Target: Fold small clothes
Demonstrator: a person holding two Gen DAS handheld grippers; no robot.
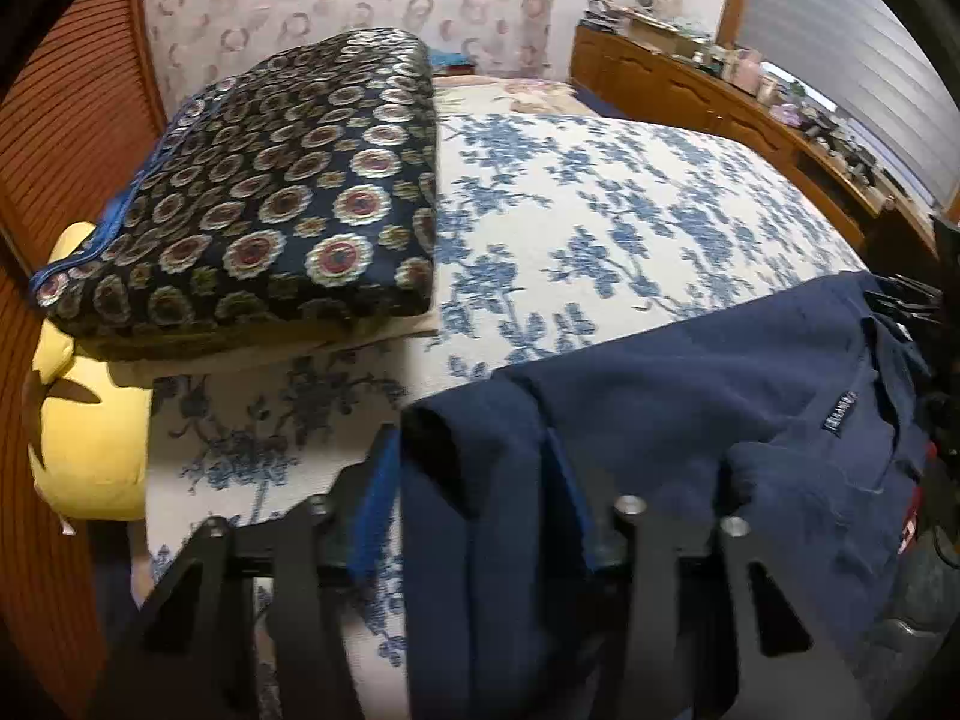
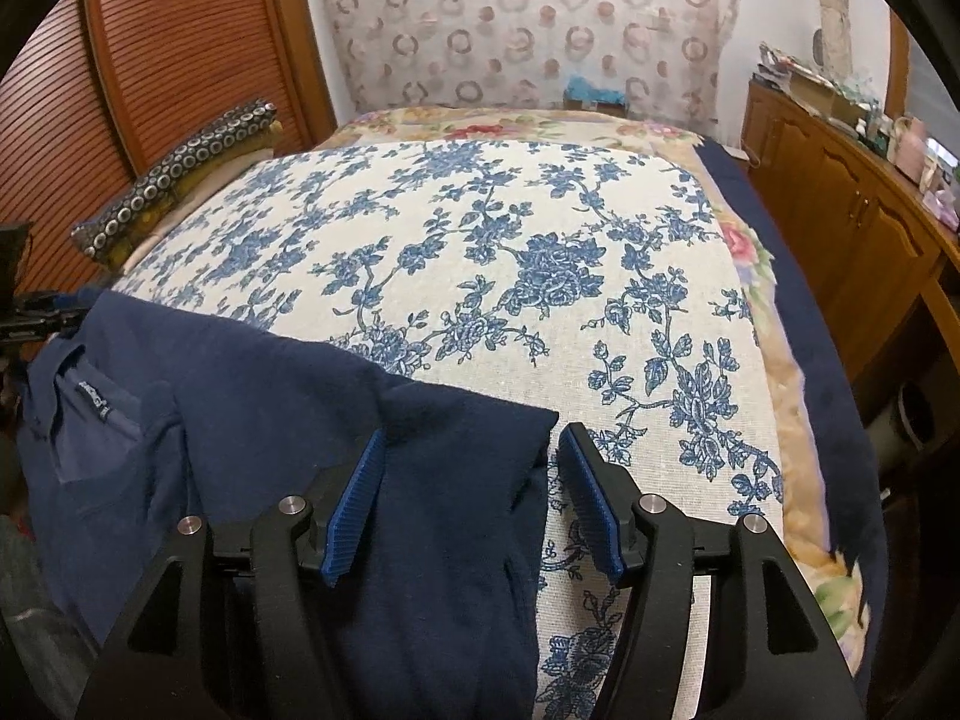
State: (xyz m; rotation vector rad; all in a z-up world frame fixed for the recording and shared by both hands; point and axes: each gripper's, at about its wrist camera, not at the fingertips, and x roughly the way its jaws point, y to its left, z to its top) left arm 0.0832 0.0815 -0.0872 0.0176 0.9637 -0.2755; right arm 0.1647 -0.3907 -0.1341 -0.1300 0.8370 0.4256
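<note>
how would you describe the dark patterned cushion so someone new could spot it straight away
Start at the bed with the blue-flowered cover. Along its edge by the slatted wooden doors lies a thick, flat cushion, resting above a yellow soft toy. Unlike the plain navy shirt, it is covered in pale-ringed round medallions on dark blue.

A bed under a cream coverlet printed with blue flowers [image 2: 480, 276] fills the room, with a dark cushion patterned in ringed circles [image 1: 264, 192] lying on its edge beside a slatted reddish-brown wooden door [image 2: 180, 54]. A pale curtain with pinkish ring motifs [image 2: 528, 24] hangs behind the bed. A long wooden cabinet with a cluttered top [image 2: 840, 204] lines the opposite side, below grey window blinds [image 1: 852, 60].
</note>
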